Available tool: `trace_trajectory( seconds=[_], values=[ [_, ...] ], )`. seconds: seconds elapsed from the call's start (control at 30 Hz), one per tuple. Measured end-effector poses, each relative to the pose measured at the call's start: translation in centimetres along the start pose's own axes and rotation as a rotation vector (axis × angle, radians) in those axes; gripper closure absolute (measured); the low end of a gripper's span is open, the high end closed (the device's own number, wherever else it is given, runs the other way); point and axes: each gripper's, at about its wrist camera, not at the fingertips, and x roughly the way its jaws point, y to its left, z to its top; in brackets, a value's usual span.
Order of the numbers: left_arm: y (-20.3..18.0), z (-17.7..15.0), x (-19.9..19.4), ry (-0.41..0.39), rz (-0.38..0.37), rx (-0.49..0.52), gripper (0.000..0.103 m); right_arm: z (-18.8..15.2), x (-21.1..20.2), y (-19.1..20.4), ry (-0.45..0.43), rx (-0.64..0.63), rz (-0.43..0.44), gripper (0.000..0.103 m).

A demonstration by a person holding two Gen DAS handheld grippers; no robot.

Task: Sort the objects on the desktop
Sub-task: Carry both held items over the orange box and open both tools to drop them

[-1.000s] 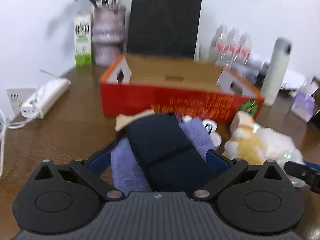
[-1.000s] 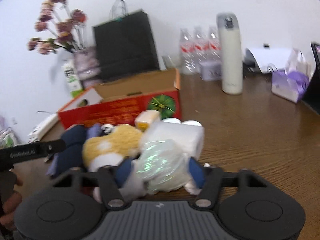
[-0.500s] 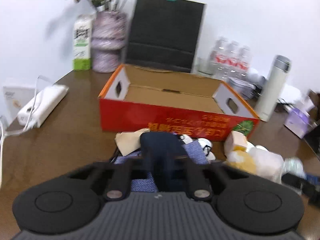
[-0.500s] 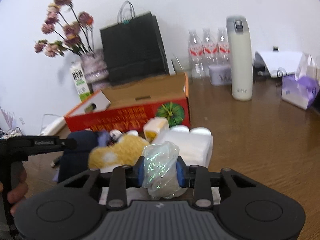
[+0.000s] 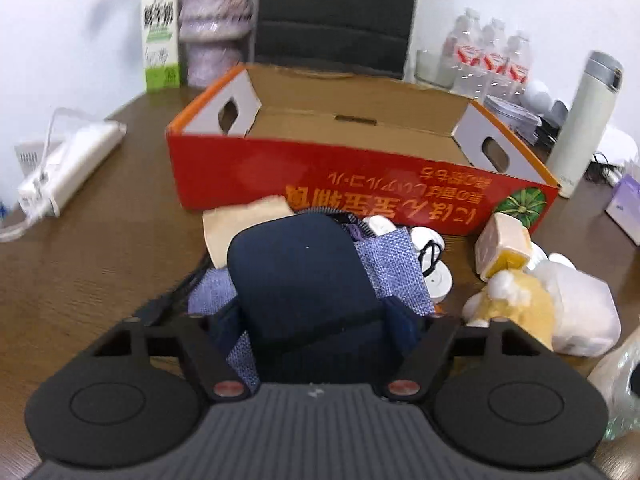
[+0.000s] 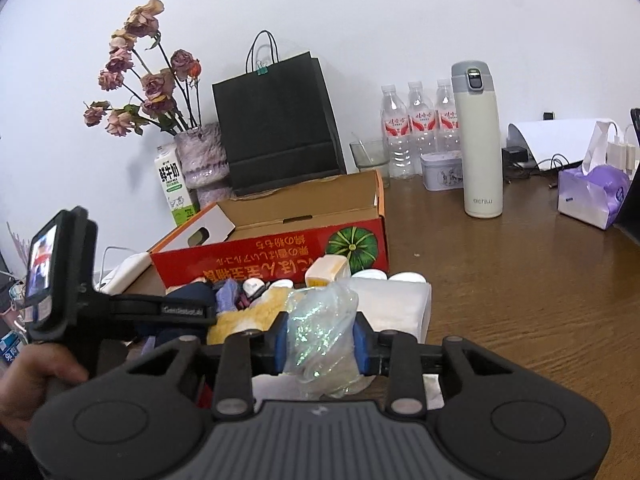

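Note:
An open red cardboard box (image 5: 360,176) stands behind a pile of desktop objects. My left gripper (image 5: 316,324) is shut on a dark navy case (image 5: 300,276), its blue pads pressed to the case's sides, above a purple cloth (image 5: 396,268). My right gripper (image 6: 320,344) is shut on a crumpled clear plastic bag (image 6: 324,336) and holds it above the pile. A yellow plush toy (image 5: 516,308), a white container (image 5: 584,316), a yellow-white block (image 5: 504,240) and white round caps (image 5: 436,276) lie to the right of the case. The box also shows in the right wrist view (image 6: 280,248).
Behind the box stand a black paper bag (image 6: 276,120), a vase of dried flowers (image 6: 200,156), a milk carton (image 6: 172,188), water bottles (image 6: 416,120) and a white thermos (image 6: 480,140). A white power strip (image 5: 68,168) lies left. A purple tissue pack (image 6: 592,188) sits right.
Both grippers closed, the left on the navy case, the right on the plastic bag. Both have since lifted their objects; the left has moved closer to the red box.

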Motion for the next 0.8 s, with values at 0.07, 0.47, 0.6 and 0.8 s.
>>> trace_trajectory(
  seconds=[0.07, 0.47, 0.6, 0.8],
  values=[
    [-0.1, -0.5, -1.2, -0.028, -0.025, 0.044, 0.035, -0.1, -0.3, 0.0, -0.006, -0.003, 0.004, 0.072],
    [5.3, 8.9, -9.0, -0.222, -0.239, -0.034, 0.036, 6.5, 0.7, 0.6, -0.093, -0.007, 0.120, 0.072],
    [4.6, 16.6, -4.7, -0.134, -0.225, 0.070, 0.036, 12.8, 6.0, 1.3, -0.039, -0.033, 0.120, 0.071],
    [2.6, 22.3, 10.1, 0.153, -0.118, 0.219, 0.036, 20.4, 21.8, 2.8, 0.198, -0.059, 0.115, 0.071]
  ],
)
